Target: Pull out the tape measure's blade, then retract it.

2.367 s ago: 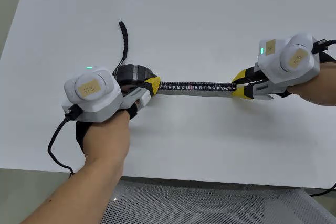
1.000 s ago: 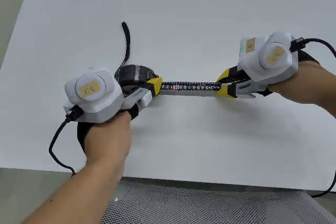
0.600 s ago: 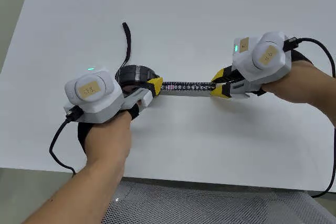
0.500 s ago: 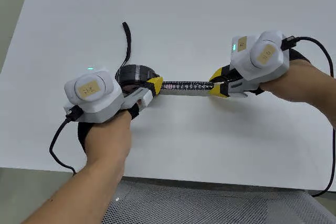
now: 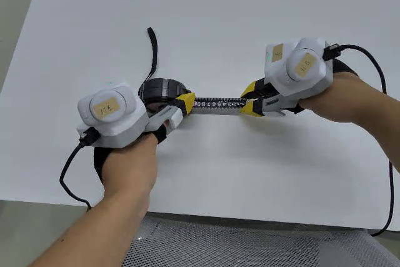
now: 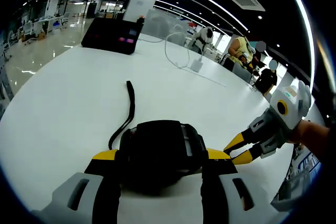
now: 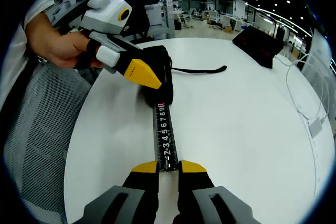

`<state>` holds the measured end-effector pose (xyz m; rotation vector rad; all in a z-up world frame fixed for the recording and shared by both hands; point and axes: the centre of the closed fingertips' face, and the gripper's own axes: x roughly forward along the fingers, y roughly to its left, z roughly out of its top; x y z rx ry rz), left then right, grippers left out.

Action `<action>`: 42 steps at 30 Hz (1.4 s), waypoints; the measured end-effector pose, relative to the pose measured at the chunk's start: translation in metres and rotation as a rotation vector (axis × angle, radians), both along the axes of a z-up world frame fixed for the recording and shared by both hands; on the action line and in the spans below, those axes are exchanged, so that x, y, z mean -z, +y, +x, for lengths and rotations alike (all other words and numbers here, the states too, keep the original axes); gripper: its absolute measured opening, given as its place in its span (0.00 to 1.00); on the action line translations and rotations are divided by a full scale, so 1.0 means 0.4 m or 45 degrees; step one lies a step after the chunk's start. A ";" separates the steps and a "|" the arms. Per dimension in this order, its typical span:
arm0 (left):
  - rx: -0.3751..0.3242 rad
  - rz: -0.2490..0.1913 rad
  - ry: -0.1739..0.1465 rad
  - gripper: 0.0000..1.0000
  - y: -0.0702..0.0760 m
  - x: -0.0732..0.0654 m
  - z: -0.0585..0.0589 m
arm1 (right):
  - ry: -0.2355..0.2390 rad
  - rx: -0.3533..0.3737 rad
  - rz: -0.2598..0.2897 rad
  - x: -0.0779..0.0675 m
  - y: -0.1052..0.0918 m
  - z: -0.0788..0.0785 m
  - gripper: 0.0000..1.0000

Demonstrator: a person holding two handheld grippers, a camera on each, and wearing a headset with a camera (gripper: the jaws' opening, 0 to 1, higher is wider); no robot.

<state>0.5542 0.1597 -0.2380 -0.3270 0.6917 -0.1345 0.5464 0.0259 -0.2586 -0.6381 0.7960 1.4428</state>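
The left hand (image 5: 128,166) holds the left gripper (image 5: 179,108) low and near the body, with the bare arm coming up from the bottom edge. Its two jaws are closed around the round tape measure (image 5: 161,87). The right hand (image 5: 340,95) comes in from the right side and points the right gripper (image 5: 248,99) back at the left one, so the two face each other, close but not touching, and the right gripper's jaws are pinched tight on the end of the blade (image 5: 215,102).
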 end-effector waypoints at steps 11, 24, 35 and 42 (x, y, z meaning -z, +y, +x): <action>-0.002 -0.006 -0.002 0.58 0.000 -0.001 0.000 | 0.004 -0.003 0.015 -0.001 0.027 -0.002 0.09; -0.006 -0.015 -0.002 0.58 0.001 -0.001 0.001 | 0.008 -0.014 0.032 -0.003 0.062 -0.005 0.09; -0.012 -0.029 -0.002 0.58 0.001 -0.001 0.001 | 0.014 -0.014 0.055 -0.005 0.095 -0.006 0.09; -0.013 -0.033 -0.002 0.58 0.001 -0.001 0.001 | 0.019 -0.015 0.072 -0.004 0.121 -0.008 0.09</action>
